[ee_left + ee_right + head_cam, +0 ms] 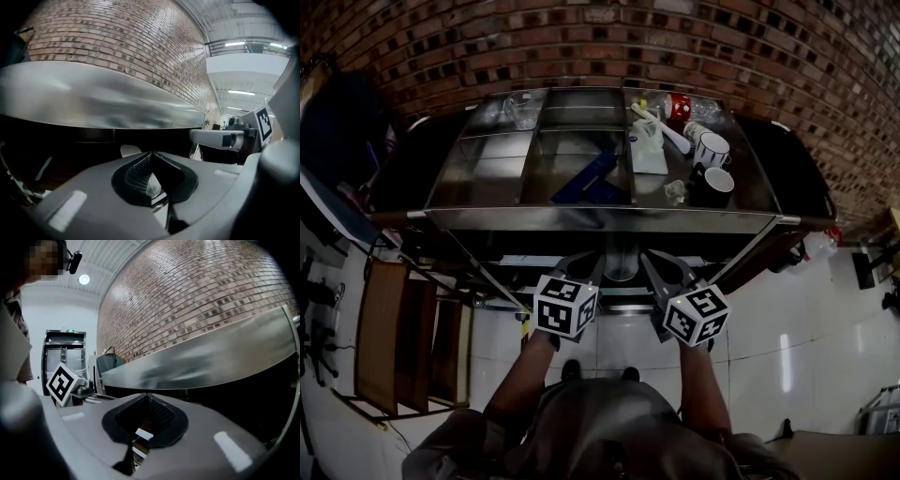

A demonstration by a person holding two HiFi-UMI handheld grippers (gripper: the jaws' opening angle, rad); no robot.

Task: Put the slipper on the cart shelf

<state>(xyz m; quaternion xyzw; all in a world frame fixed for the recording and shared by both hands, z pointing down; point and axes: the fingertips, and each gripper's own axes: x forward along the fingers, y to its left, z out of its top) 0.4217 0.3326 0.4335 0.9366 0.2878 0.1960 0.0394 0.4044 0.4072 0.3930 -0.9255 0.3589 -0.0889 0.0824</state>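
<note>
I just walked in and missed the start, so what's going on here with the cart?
A person stands at a steel cart, holding the left gripper and the right gripper low in front of its edge, both shut and empty. A blue slipper lies in the middle compartment of the top shelf, untouched. A black mug stands in the compartment to its right.

brick wall [581, 42] at the back — white mug [711, 148] just beside black mug [712, 187], glass jug [523, 110] well apart
</note>
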